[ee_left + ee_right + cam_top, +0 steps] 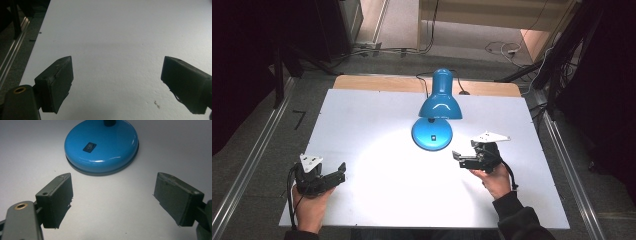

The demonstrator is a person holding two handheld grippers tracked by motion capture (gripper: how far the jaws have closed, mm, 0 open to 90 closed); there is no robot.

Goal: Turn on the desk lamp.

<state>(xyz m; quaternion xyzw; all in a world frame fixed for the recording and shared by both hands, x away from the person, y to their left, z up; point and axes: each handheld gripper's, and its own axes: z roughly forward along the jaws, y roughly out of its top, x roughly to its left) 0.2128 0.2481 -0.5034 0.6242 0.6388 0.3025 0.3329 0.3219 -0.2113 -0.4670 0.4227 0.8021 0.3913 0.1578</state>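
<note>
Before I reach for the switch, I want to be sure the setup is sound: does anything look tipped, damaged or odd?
Nothing stands out. The lamp stands upright on its base, lit, its shade bent down over the table. The switch looks intact. The right hand-held gripper sits open just short of the base.

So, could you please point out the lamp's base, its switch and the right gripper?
lamp base (115,147), right gripper view, on its blue top.
switch (89,147), right gripper view, on the black rocker.
right gripper (457,156), high view, between its fingertips.
</note>
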